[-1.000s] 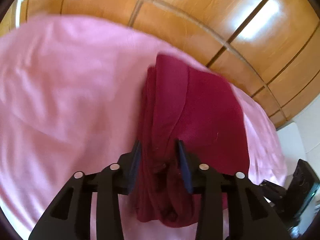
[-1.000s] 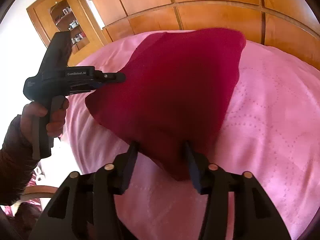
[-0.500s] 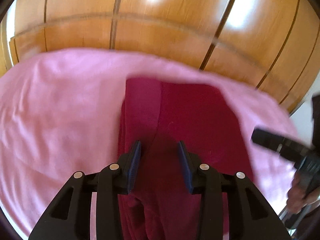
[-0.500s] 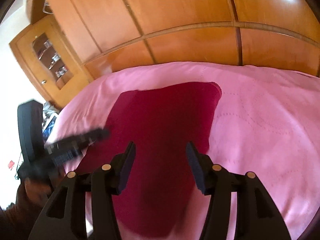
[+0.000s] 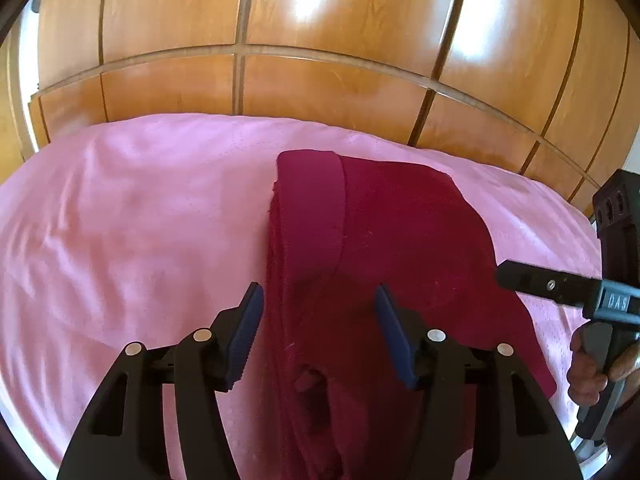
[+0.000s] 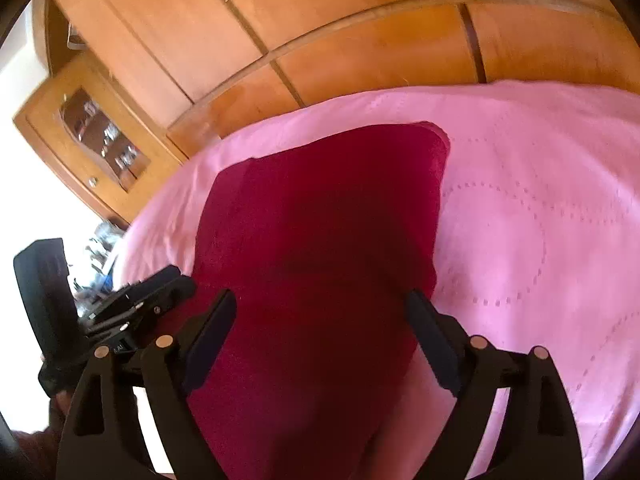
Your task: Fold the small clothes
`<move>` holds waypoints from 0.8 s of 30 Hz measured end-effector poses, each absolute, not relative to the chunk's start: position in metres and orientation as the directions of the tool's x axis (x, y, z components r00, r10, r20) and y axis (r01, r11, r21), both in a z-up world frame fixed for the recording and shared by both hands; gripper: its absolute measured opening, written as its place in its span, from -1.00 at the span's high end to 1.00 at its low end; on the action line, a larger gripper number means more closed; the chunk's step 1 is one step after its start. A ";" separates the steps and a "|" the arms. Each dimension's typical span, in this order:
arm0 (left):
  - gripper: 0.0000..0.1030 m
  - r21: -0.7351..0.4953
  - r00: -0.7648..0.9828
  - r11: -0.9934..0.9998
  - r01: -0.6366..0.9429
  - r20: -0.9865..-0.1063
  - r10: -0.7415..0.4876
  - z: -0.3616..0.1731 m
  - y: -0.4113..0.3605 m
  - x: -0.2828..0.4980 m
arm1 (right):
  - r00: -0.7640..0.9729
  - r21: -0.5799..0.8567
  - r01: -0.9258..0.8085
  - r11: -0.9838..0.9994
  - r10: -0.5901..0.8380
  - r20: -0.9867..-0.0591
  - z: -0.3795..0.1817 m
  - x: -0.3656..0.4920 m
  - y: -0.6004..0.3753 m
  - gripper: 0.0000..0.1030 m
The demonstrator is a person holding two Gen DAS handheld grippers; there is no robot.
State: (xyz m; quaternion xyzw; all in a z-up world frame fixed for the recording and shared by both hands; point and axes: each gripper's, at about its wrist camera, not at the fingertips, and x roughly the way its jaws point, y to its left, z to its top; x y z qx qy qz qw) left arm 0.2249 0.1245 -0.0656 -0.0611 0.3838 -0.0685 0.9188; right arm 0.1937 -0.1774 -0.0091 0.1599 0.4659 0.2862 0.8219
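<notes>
Dark red garment is lying folded on the pink bed, running out ahead between both sets of jaws; left gripper and right gripper have just been opening, pads clear of cloth, likely releasing to let the fold settle

each gripper is matte black plastic with 2 angled fingers, triangular cut-outs in their bases and 4 round silver pins across the linkage. the left gripper carries ribbed dark blue pads; the right gripper has dark ones. seen side-on, the body shows small screws, white lettering and a pistol-style handle wrapped by a hand.
</notes>
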 end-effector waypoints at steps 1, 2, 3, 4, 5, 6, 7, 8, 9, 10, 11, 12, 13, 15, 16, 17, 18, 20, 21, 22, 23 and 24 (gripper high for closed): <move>-0.26 -0.169 0.695 0.983 0.077 -0.698 -0.175 -0.065 0.125 0.224 | 0.399 0.550 -0.303 0.778 0.628 -0.669 -0.012 0.196 -0.182 -0.73; -0.27 -0.173 0.694 0.982 0.076 -0.698 -0.176 -0.065 0.127 0.224 | 0.393 0.566 -0.291 0.771 0.636 -0.664 -0.014 0.197 -0.185 -0.74; -0.27 -0.176 0.688 0.982 0.075 -0.703 -0.179 -0.066 0.127 0.225 | 0.381 0.591 -0.274 0.759 0.650 -0.657 -0.018 0.200 -0.188 -0.75; -0.27 -0.181 0.681 0.980 0.078 -0.709 -0.185 -0.067 0.128 0.225 | 0.373 0.609 -0.261 0.749 0.660 -0.652 -0.021 0.203 -0.190 -0.76; -0.27 -0.185 0.675 0.980 0.079 -0.713 -0.189 -0.069 0.129 0.224 | 0.363 0.627 -0.249 0.738 0.672 -0.646 -0.025 0.205 -0.192 -0.77; -0.27 -0.194 0.667 0.978 0.080 -0.719 -0.197 -0.071 0.130 0.225 | 0.352 0.645 -0.235 0.728 0.682 -0.641 -0.029 0.208 -0.194 -0.78; -0.27 -0.205 0.660 0.975 0.083 -0.722 -0.207 -0.073 0.132 0.226 | 0.343 0.658 -0.219 0.721 0.688 -0.640 -0.034 0.211 -0.195 -0.78; -0.27 -0.213 0.653 0.973 0.083 -0.726 -0.215 -0.075 0.132 0.227 | 0.331 0.672 -0.207 0.711 0.697 -0.636 -0.039 0.214 -0.196 -0.78; -0.30 -0.227 0.644 0.970 0.084 -0.730 -0.227 -0.079 0.134 0.228 | 0.315 0.687 -0.197 0.699 0.709 -0.631 -0.045 0.216 -0.197 -0.78; -0.34 -0.239 0.639 0.967 0.083 -0.732 -0.236 -0.082 0.135 0.229 | 0.295 0.706 -0.186 0.683 0.724 -0.623 -0.051 0.219 -0.197 -0.79; -0.35 -0.252 0.634 0.964 0.086 -0.733 -0.248 -0.085 0.136 0.229 | 0.284 0.720 -0.184 0.669 0.738 -0.612 -0.054 0.220 -0.196 -0.80; -0.35 -0.269 0.629 0.958 0.095 -0.730 -0.267 -0.089 0.138 0.230 | 0.276 0.735 -0.187 0.652 0.753 -0.597 -0.057 0.221 -0.196 -0.80; -0.35 -0.293 0.624 0.951 0.103 -0.726 -0.291 -0.094 0.141 0.231 | 0.265 0.752 -0.191 0.631 0.771 -0.579 -0.058 0.223 -0.195 -0.80; -0.36 -0.384 0.607 0.917 0.113 -0.704 -0.369 -0.105 0.150 0.234 | 0.249 0.768 -0.192 0.610 0.788 -0.563 -0.060 0.227 -0.192 -0.78; -0.35 -0.433 0.600 0.894 0.115 -0.687 -0.410 -0.109 0.156 0.236 | 0.237 0.771 -0.202 0.604 0.794 -0.560 -0.059 0.229 -0.188 -0.77; -0.25 -0.500 0.591 0.857 0.123 -0.657 -0.468 -0.116 0.163 0.237 | 0.227 0.768 -0.212 0.605 0.795 -0.563 -0.059 0.231 -0.185 -0.71; -0.14 -0.541 0.584 0.831 0.129 -0.636 -0.504 -0.120 0.166 0.237 | 0.219 0.759 -0.223 0.612 0.790 -0.573 -0.059 0.232 -0.180 -0.56; -0.03 -0.594 0.580 0.794 0.131 -0.604 -0.547 -0.126 0.172 0.236 | 0.208 0.742 -0.242 0.626 0.780 -0.590 -0.060 0.233 -0.172 -0.34; 0.03 -0.621 0.578 0.771 0.142 -0.580 -0.574 -0.127 0.175 0.235 | 0.213 0.738 -0.245 0.629 0.777 -0.592 -0.059 0.232 -0.173 -0.18; 0.07 -0.634 0.579 0.759 0.149 -0.566 -0.586 -0.127 0.176 0.234 | 0.219 0.738 -0.248 0.627 0.778 -0.588 -0.058 0.231 -0.174 -0.10; 0.13 -0.649 0.579 0.743 0.163 -0.547 -0.604 -0.126 0.176 0.232 | 0.226 0.738 -0.251 0.626 0.779 -0.584 -0.054 0.228 -0.175 0.03; 0.17 -0.659 0.580 0.732 0.171 -0.534 -0.616 -0.124 0.175 0.231 | 0.235 0.735 -0.261 0.626 0.780 -0.581 -0.050 0.225 -0.177 0.10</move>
